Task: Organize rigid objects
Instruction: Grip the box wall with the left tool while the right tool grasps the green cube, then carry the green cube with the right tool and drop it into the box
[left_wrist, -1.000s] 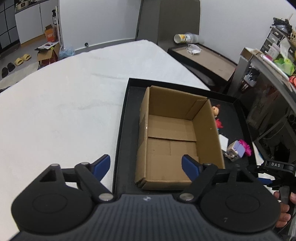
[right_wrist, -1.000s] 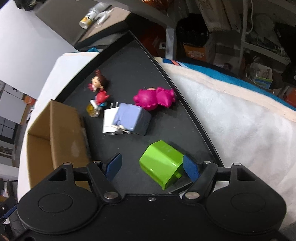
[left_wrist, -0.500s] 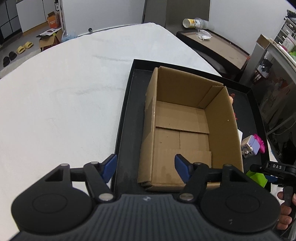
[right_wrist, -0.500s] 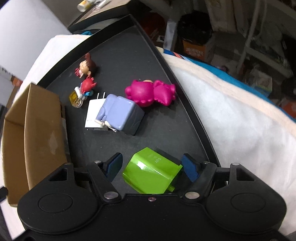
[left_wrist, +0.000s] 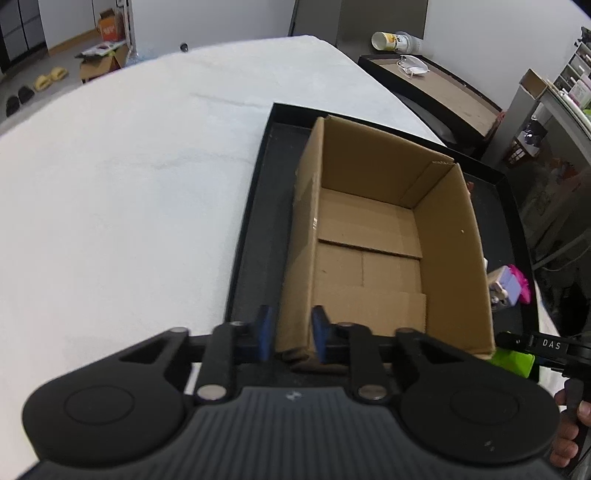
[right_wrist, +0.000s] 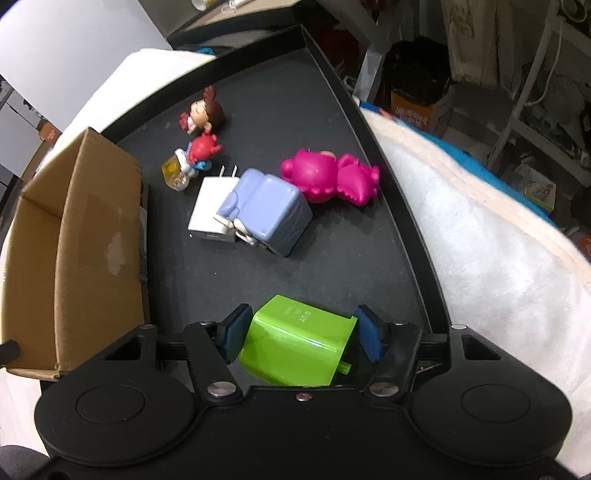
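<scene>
The left claw (left_wrist: 291, 334) is pinched on the near-left corner wall of the empty cardboard box (left_wrist: 373, 236), one blue pad inside and one outside. The right claw (right_wrist: 301, 334) is closing around the green block (right_wrist: 295, 347), which lies between its pads at the near end of the black tray (right_wrist: 402, 229); the left pad touches it, the right pad stands just beside it. The box stands in the tray's left part. Beyond the block lie a lilac toy (right_wrist: 271, 210) against a white charger (right_wrist: 210, 203), a pink figure (right_wrist: 332, 179) and two small dolls (right_wrist: 201, 129). The tray rests on a white-covered desk (left_wrist: 118, 206).
</scene>
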